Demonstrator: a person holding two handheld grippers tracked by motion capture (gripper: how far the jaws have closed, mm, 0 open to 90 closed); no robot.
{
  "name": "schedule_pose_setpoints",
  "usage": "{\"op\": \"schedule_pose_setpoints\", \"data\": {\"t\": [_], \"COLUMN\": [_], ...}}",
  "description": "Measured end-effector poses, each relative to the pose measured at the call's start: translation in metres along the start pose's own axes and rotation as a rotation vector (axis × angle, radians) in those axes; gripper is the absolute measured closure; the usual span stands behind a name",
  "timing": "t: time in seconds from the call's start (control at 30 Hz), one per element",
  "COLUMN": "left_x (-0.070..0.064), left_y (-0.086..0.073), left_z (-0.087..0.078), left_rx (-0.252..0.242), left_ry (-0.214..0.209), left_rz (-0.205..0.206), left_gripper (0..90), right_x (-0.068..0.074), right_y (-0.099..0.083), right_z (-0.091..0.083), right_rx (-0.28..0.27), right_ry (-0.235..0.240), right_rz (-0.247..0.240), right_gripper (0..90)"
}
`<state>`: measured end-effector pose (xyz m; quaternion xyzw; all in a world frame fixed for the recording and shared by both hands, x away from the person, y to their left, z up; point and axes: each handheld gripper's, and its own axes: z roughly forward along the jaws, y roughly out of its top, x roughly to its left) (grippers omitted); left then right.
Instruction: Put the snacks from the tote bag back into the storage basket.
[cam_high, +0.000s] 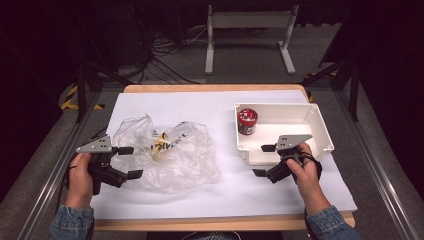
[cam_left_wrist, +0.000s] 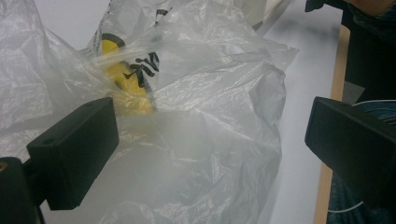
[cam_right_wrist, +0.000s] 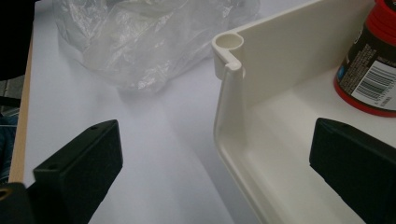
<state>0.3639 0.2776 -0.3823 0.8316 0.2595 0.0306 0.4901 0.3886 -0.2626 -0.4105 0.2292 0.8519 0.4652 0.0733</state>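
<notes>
A crumpled clear plastic bag (cam_high: 167, 150) lies on the left half of the white sheet, with a yellow item (cam_high: 161, 145) bearing black print inside it. My left gripper (cam_high: 130, 162) is open at the bag's left edge. In the left gripper view the bag (cam_left_wrist: 210, 116) and the yellow item (cam_left_wrist: 123, 84) sit between and beyond the spread jaws of that gripper (cam_left_wrist: 210, 149). A white tray (cam_high: 320, 125) at the right holds an upright red can (cam_high: 247, 121) in its far-left corner. My right gripper (cam_high: 263, 160) is open at the tray's near-left corner (cam_right_wrist: 229, 60), with the can (cam_right_wrist: 371, 70) beyond it.
A white paper sheet (cam_high: 225, 190) covers the wooden table (cam_high: 210, 222). Metal rails run along both sides. Beyond the far edge, a white stand frame (cam_high: 250, 20), cables and dark tripod legs are on the floor. The person's denim sleeves enter at the bottom.
</notes>
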Motion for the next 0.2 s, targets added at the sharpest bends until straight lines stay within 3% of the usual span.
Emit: {"op": "schedule_pose_setpoints", "data": {"t": [0.2], "left_x": [-0.0022], "left_y": [0.0027], "left_z": [-0.003], "left_rx": [-0.032], "left_ry": [0.029], "left_rz": [0.014], "left_gripper": [4.3], "right_x": [0.0021], "right_y": [0.0021], "right_z": [-0.0016], "right_rx": [-0.002], "right_ry": [0.004], "right_rz": [-0.018], "right_gripper": [2.6]}}
